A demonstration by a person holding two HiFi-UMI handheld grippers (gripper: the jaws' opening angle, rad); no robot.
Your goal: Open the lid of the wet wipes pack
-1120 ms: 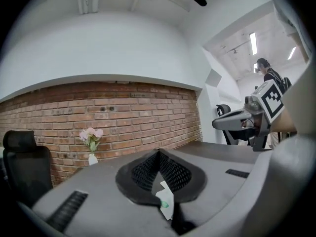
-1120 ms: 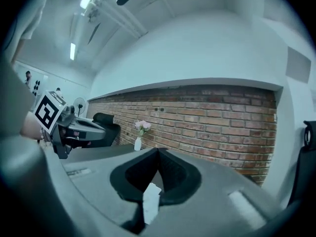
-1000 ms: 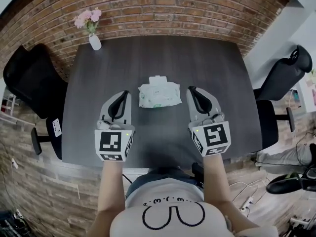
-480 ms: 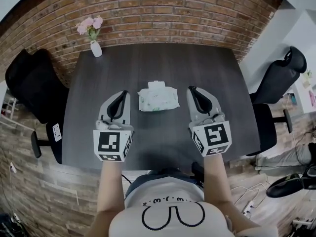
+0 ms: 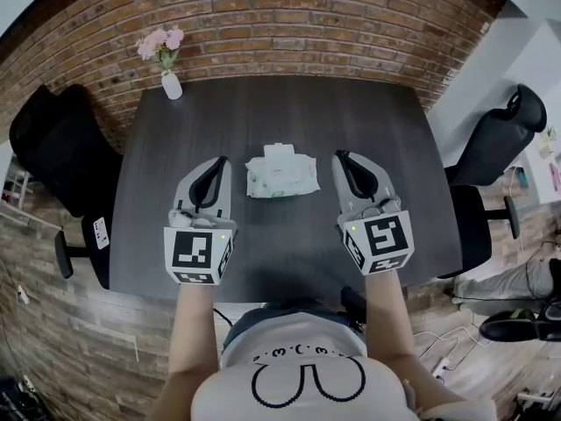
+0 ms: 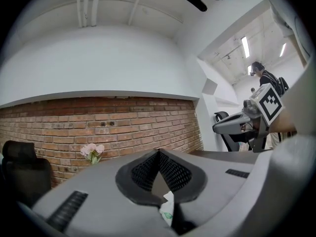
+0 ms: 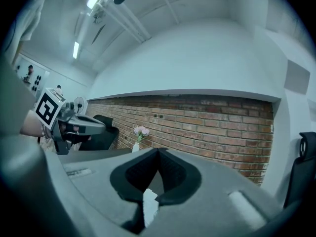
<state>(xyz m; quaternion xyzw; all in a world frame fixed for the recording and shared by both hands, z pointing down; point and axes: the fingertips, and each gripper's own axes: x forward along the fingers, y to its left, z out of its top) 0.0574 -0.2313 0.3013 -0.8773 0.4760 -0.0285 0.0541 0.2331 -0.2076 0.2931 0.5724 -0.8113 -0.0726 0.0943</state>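
Note:
The wet wipes pack [image 5: 280,174], white with green print, lies flat in the middle of the dark table [image 5: 289,112]. A white flap [image 5: 279,150] sticks out at its far edge. My left gripper [image 5: 219,161] hovers just left of the pack, shut and holding nothing. My right gripper [image 5: 340,156] hovers just right of it, also shut and holding nothing. Both point level toward the brick wall. In the left gripper view the jaws [image 6: 158,153] meet, and a sliver of the pack [image 6: 168,212] shows below them. The right gripper view shows the same, with its jaws [image 7: 158,151] together above a sliver of the pack [image 7: 149,205].
A small white vase of pink flowers [image 5: 170,83] stands at the table's far left corner. Black office chairs stand to the left [image 5: 53,147] and right [image 5: 504,134] of the table. A brick wall [image 5: 289,24] runs behind the table.
My left gripper has risen a little. The head view has shifted slightly. The right gripper and the pack have stayed where they were.

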